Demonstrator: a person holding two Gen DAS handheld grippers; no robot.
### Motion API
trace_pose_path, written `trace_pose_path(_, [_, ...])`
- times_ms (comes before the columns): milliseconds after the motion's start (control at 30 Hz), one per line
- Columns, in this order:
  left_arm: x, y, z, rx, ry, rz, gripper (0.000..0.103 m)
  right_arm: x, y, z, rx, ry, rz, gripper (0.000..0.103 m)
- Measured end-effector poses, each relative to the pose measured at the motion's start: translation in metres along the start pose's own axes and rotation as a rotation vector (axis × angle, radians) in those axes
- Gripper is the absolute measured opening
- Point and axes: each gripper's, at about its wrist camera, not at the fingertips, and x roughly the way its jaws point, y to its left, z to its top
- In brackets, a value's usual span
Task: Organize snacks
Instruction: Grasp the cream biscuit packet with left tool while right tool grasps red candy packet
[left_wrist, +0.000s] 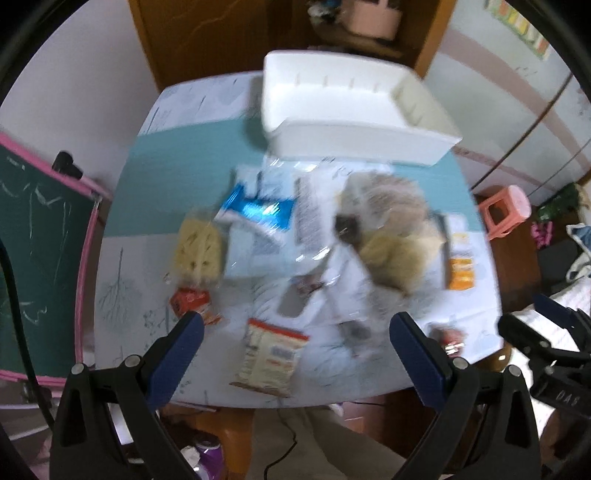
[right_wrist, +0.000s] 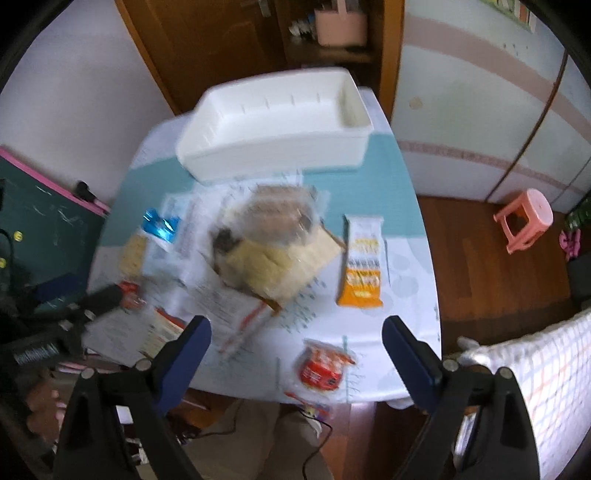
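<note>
A white plastic bin (right_wrist: 273, 125) sits at the table's (right_wrist: 399, 192) far end, nothing visible inside it. Blurred snack packets lie scattered between bin and near edge. An orange-and-white packet (right_wrist: 364, 260) lies flat, long axis running toward the bin; a red packet (right_wrist: 321, 365) rests near the front edge. The left gripper (left_wrist: 295, 332) and right gripper (right_wrist: 295, 338) both hang spread wide above the table, holding nothing.

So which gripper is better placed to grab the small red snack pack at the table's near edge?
Right, probably. The red snack pack lies between the open right gripper fingers, just ahead. From the left gripper it sits off beyond its right finger.
</note>
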Motion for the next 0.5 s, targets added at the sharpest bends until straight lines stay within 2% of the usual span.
trace_pose_path(267, [0.058,0.032,-0.036,-0.068,0.104,-0.013,0.100,0.059,-0.024,-0.033,0.051,0.162,0.022,0.089])
trace_pose_path(500, [0.093,0.030,-0.070,-0.035,0.158,-0.026,0.100,0.091,-0.034,-0.051,0.072,0.244,0.037,0.088])
